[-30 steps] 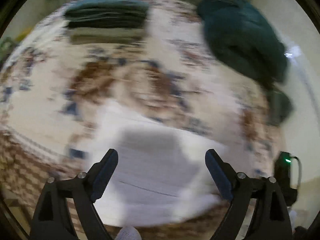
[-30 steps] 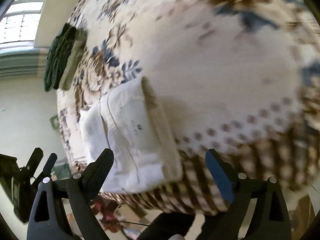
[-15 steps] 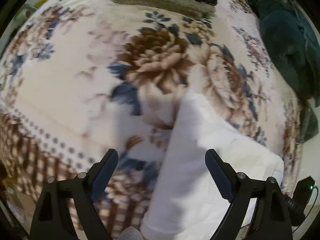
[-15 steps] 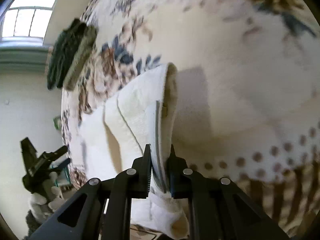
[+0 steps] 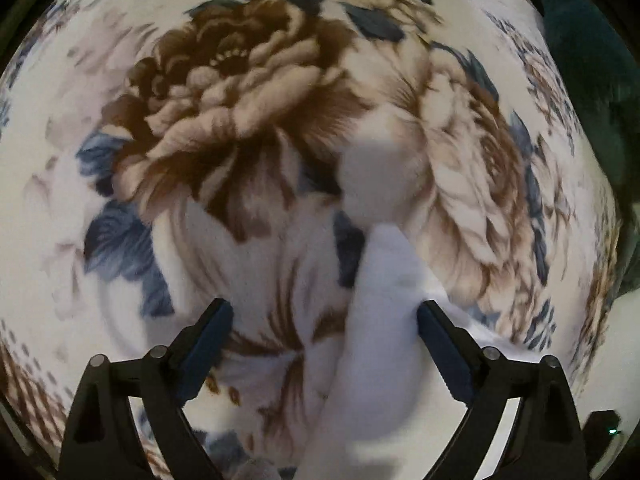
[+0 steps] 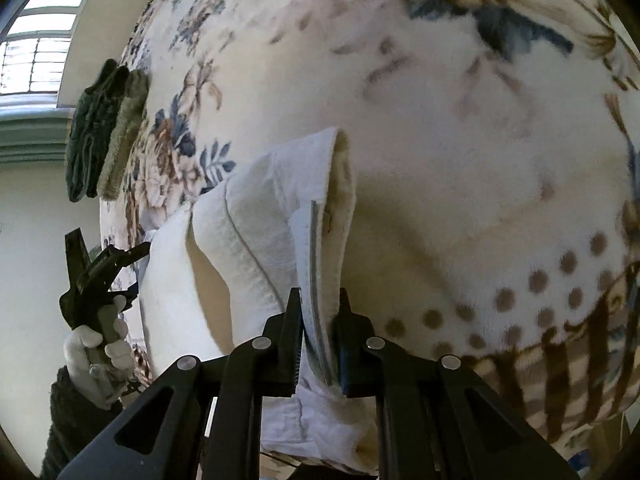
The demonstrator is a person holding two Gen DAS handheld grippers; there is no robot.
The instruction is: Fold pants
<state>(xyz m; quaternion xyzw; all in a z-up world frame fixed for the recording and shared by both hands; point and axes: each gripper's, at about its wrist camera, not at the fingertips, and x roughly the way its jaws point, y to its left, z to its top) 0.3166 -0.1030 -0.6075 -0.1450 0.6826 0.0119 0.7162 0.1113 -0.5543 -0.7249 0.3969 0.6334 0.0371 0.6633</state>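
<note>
The folded white pants [image 6: 256,240] lie on a floral blanket [image 6: 440,120] near its checked front edge. My right gripper [image 6: 320,308] is shut on the pants' near folded edge, with fabric layers pinched between the jaws. In the left wrist view my left gripper [image 5: 324,320] is open, low over the blanket [image 5: 240,120], with an end of the white pants [image 5: 380,320] lying between its fingers, against the right one. The left gripper also shows in the right wrist view [image 6: 108,264], held in a white-gloved hand at the pants' far side.
A stack of folded dark green and olive clothes [image 6: 104,136] lies at the far end of the blanket. A dark teal garment [image 5: 592,80] lies at the right in the left wrist view. A window [image 6: 36,52] is beyond the bed.
My left gripper has dropped and moved in so the pants' end sits between its open fingers. My right gripper closed on the pants' edge and keeps hold of it.
</note>
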